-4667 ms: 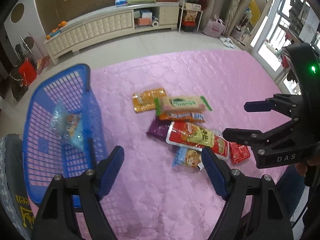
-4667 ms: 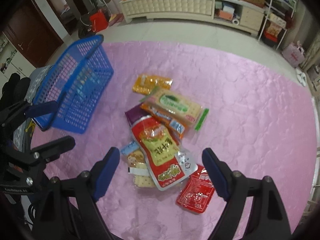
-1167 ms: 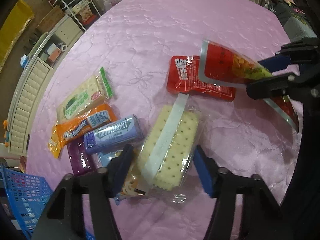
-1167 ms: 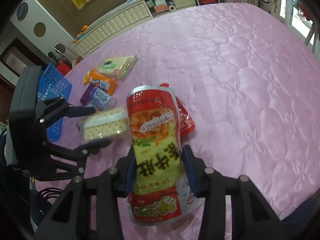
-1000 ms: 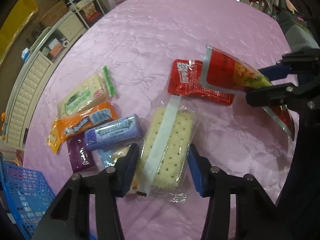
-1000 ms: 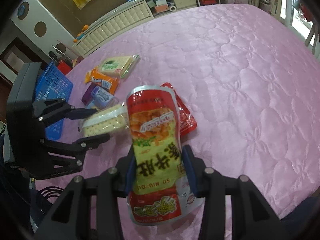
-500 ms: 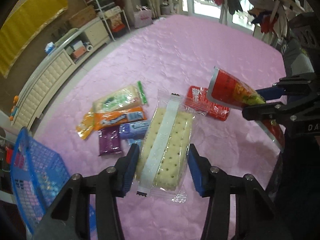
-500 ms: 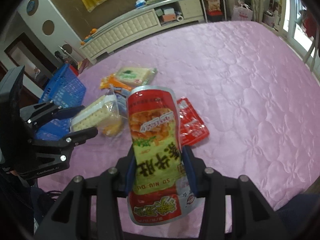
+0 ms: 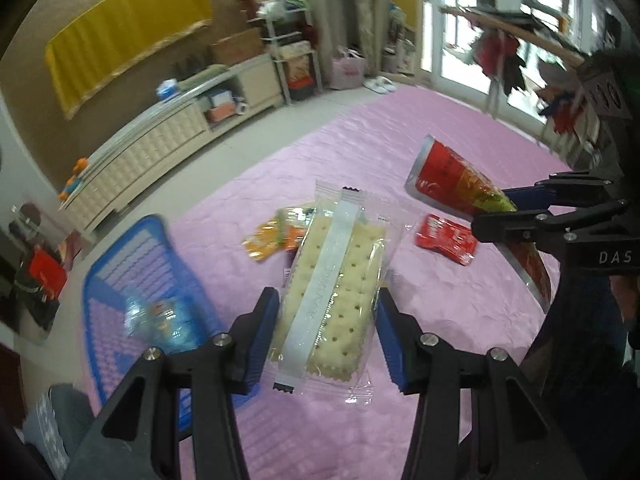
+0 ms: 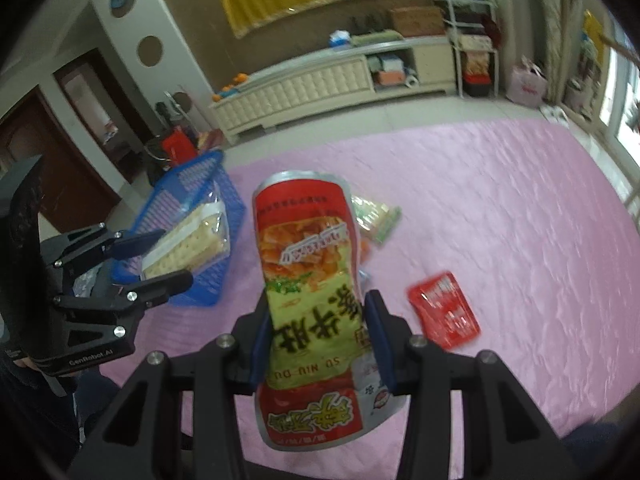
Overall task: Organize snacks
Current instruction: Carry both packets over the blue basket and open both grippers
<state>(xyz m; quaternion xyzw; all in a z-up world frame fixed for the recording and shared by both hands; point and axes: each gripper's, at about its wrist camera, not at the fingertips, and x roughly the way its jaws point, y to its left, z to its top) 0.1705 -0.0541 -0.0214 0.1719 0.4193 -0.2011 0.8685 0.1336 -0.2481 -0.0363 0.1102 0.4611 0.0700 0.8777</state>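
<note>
Lifted higher off the pink bed [image 9: 400,152]: cracker pack [image 9: 332,296] clamped in left gripper [image 9: 326,340], center frame; red pouch [image 10: 312,288] clamped in right gripper [image 10: 318,338].

Daylight floods in from the windows [image 9: 472,40] on the right, blown out to white glare. The rest of the room sits dimmer and soft. Fisheye bending curves the cabinet [image 10: 320,88] and blackens the corners. Motion blur smears the blue basket [image 9: 132,280] and the pink quilt [image 10: 540,208] near the edges.
</note>
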